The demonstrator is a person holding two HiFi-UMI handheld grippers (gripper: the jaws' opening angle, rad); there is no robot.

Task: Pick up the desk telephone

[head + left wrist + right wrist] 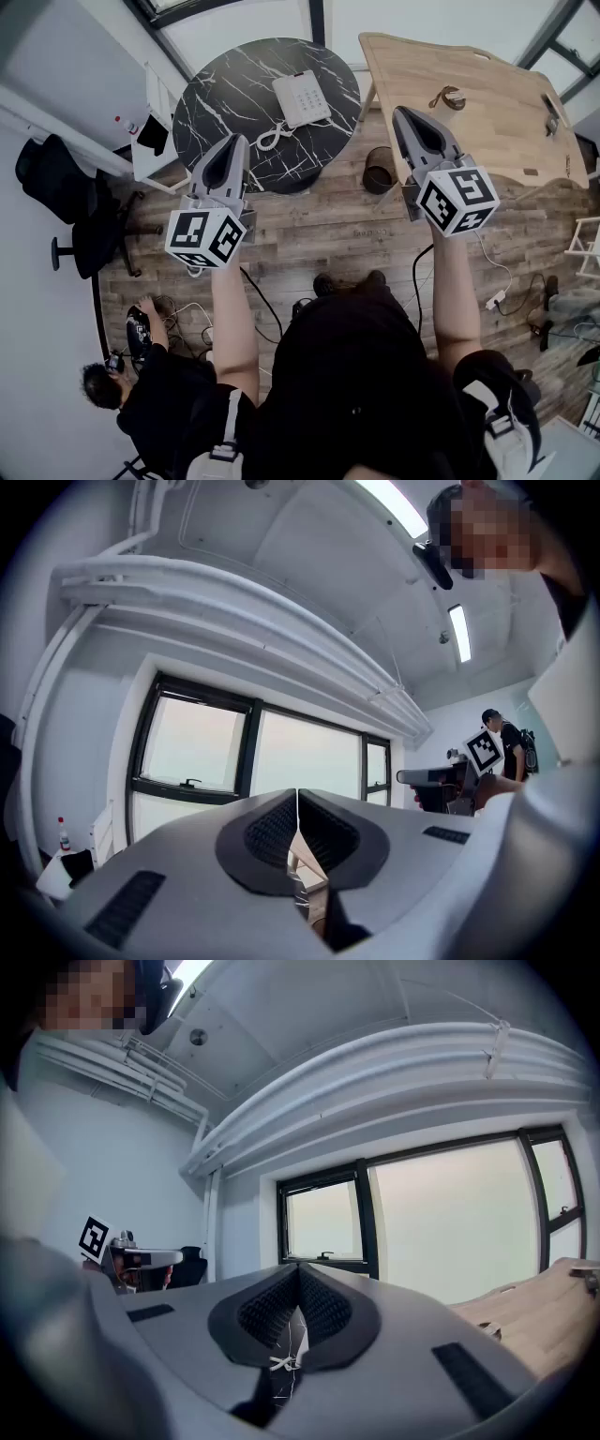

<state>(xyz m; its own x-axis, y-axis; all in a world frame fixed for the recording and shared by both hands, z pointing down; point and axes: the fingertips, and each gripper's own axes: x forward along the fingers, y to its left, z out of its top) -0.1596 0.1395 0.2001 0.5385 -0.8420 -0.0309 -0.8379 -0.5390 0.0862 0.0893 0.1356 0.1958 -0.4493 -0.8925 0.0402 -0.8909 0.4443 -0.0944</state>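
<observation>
A white desk telephone [301, 97] with a coiled cord [269, 138] lies on a round black marble table [225, 103] in the head view. My left gripper [235, 141] is held level above the table's near edge, left of and nearer than the phone, shut and empty. My right gripper [400, 114] hovers level to the phone's right, over the edge of a wooden desk [469, 131], also shut with nothing in it. In the left gripper view the left gripper [297, 797] faces the windows; through the right gripper [299, 1271] a sliver of marble table and white cord shows.
A dark bin [380, 171] stands on the wood floor between the two tables. A white cabinet [155, 131] and a black office chair [89, 234] are at the left. Another person [141, 394] sits at lower left. Cables [497, 281] trail across the floor at right.
</observation>
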